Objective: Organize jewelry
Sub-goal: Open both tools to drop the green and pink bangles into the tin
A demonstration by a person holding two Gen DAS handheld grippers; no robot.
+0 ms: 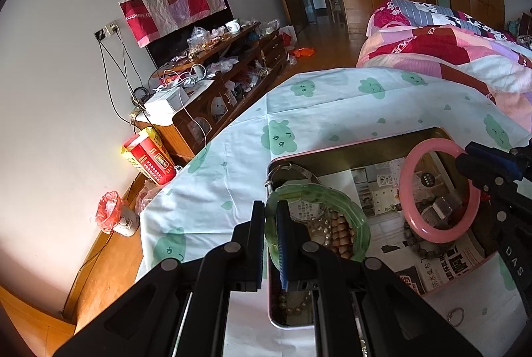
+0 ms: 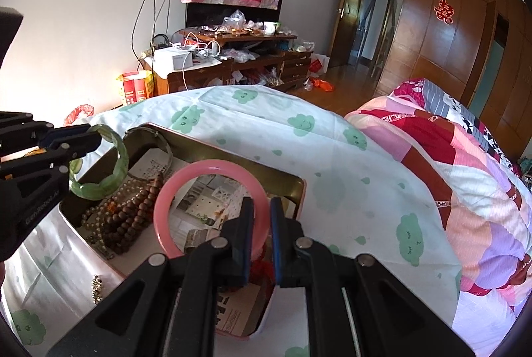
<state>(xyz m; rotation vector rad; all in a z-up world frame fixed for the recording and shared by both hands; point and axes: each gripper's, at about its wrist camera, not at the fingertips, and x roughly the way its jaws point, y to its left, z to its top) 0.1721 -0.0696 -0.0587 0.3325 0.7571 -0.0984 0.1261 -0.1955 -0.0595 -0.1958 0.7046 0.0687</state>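
A shallow gold-lined tin (image 1: 375, 146) (image 2: 297, 187) with a pink rim lies on the cloud-print cloth, lined with printed paper. My left gripper (image 1: 271, 210) (image 2: 94, 136) is shut on a green jade bangle (image 1: 335, 195) (image 2: 114, 172), held over the tin's left end. My right gripper (image 2: 261, 207) (image 1: 465, 157) is shut on a pink bangle (image 2: 181, 185) (image 1: 429, 232), held over the tin's right part. Brown bead strings (image 2: 128, 217) (image 1: 339, 239), a pearl strand and a silver bangle (image 2: 166, 146) (image 1: 289, 171) lie inside the tin.
A small gold trinket (image 2: 96, 289) and a metal ring (image 1: 455, 317) lie on the cloth beside the tin. A patchwork quilt (image 2: 465, 190) is heaped at the right. A cluttered wooden cabinet (image 2: 232, 58) stands by the far wall, a red carton (image 1: 149, 161) and a bin on the floor.
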